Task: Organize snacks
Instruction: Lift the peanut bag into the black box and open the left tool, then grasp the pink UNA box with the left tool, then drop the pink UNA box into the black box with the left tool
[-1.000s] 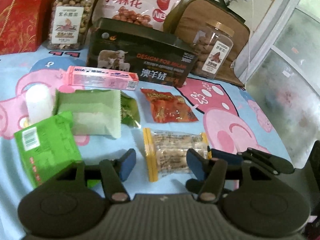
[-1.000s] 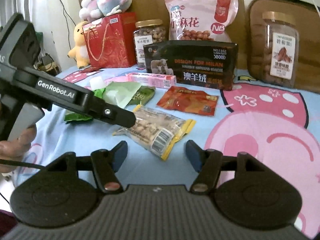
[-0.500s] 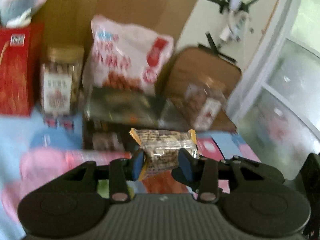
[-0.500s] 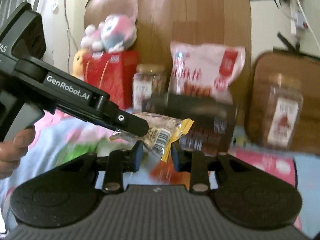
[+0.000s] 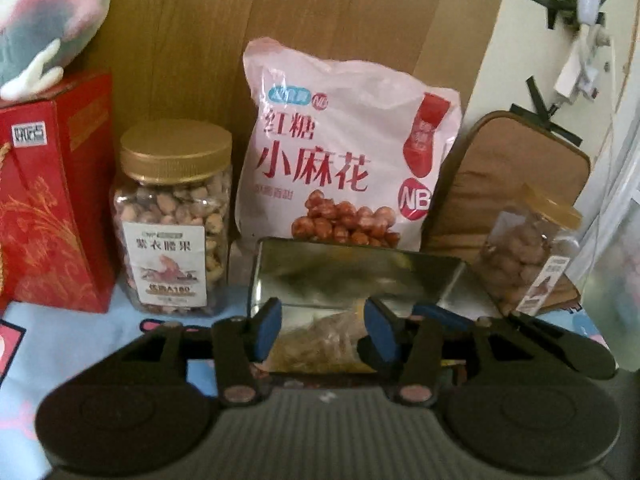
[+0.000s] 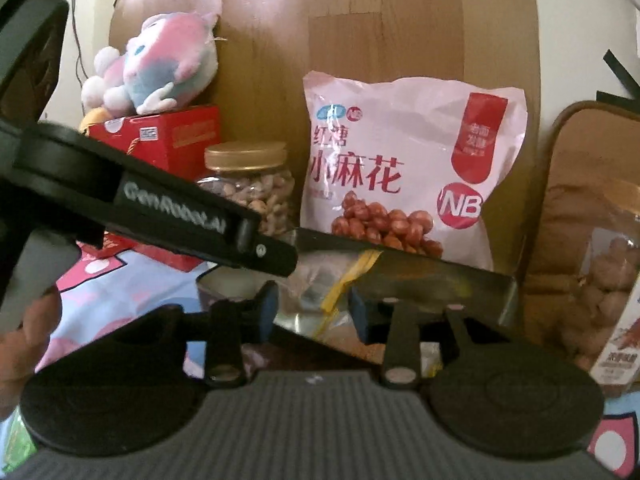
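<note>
My left gripper (image 5: pixel 322 334) and my right gripper (image 6: pixel 312 312) both hold one clear snack packet with yellow ends (image 5: pixel 320 344), seen in the right wrist view (image 6: pixel 320 292) too. They hold it over the open metal tin (image 5: pixel 452 276), whose shiny inside shows behind the packet. The tin's rim also shows in the right wrist view (image 6: pixel 460 272). The left gripper's black finger arm (image 6: pixel 172 216) crosses the right wrist view from the left. Each pair of blue pads presses the packet's sides.
Behind the tin stand a gold-lidded nut jar (image 5: pixel 174 220), a pink bag of twists (image 5: pixel 344 152), a red gift box (image 5: pixel 52 188), a second nut jar (image 5: pixel 528 256) and a brown cushion (image 5: pixel 504 184). A plush toy (image 6: pixel 160 64) sits on the red box.
Both grippers closed on the packet, lifted it off the bedsheet and carried it forward over the open tin. It now sits lower, inside the tin's mouth.
</note>
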A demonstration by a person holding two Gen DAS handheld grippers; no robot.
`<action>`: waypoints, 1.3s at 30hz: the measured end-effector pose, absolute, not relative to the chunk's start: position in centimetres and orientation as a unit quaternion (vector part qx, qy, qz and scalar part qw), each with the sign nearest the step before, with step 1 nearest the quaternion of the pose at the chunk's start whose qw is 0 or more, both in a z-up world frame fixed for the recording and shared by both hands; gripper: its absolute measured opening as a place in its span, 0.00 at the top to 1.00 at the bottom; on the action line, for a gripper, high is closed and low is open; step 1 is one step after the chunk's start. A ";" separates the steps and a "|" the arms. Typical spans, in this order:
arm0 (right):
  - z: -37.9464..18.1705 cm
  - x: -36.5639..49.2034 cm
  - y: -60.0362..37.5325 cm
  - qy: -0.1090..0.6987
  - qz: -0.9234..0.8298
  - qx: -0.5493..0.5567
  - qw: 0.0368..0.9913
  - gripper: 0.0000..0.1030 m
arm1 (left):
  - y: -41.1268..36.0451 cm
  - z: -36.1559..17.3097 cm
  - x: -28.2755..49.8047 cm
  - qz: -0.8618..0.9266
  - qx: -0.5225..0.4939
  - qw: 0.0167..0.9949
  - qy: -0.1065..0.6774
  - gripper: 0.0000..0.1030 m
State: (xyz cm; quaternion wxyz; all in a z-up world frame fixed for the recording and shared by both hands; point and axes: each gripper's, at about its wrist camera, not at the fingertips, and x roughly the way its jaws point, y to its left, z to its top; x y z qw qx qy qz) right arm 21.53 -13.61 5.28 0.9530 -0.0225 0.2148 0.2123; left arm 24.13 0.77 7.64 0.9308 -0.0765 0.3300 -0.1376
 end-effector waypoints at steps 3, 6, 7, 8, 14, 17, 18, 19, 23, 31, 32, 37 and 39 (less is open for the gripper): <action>5.6 20.5 -14.6 0.209 0.214 -0.002 0.954 0.54 | 2.3 8.4 22.4 -0.147 -0.090 0.935 0.311 0.54; 6.0 18.4 -15.9 0.201 0.225 0.032 0.953 0.54 | 4.8 8.5 20.5 -0.151 -0.112 0.933 0.308 0.54; 5.9 17.6 -16.4 0.205 0.238 0.048 0.948 0.54 | 5.6 8.3 20.1 -0.148 -0.116 0.931 0.312 0.54; 5.6 17.2 -16.6 0.212 0.251 0.058 0.943 0.54 | 6.4 7.8 19.8 -0.141 -0.117 0.930 0.320 0.54; 3.2 17.1 -16.3 0.277 0.250 0.075 0.925 0.54 | 10.4 4.6 19.6 -0.103 -0.138 0.909 0.379 0.39; 2.1 18.0 -15.7 0.300 0.246 0.072 0.919 0.54 | 11.2 3.5 20.2 -0.097 -0.170 0.898 0.393 0.31; 1.8 18.2 -15.4 0.308 0.243 0.065 0.918 0.54 | 11.4 3.2 20.5 -0.102 -0.179 0.894 0.399 0.31; 1.5 18.2 -15.2 0.313 0.242 0.061 0.916 0.54 | 11.3 2.9 20.8 -0.105 -0.184 0.890 0.403 0.31; 0.4 18.4 -14.5 0.331 0.242 0.047 0.911 0.54 | 9.8 1.9 21.0 -0.114 -0.163 0.885 0.422 0.40; 0.3 18.1 -13.0 0.322 0.241 0.012 0.915 0.62 | 6.7 2.4 20.4 -0.136 -0.124 0.887 0.423 0.54; 0.4 17.9 -13.3 0.317 0.243 0.013 0.917 0.62 | 6.7 2.9 20.0 -0.138 -0.119 0.890 0.418 0.54; 2.7 15.7 -14.0 0.265 0.251 0.019 0.931 0.62 | 6.3 6.7 17.6 -0.143 -0.102 0.911 0.374 0.54; 4.0 14.9 -14.2 0.230 0.245 0.014 0.942 0.62 | 5.9 8.2 17.8 -0.150 -0.105 0.917 0.355 0.54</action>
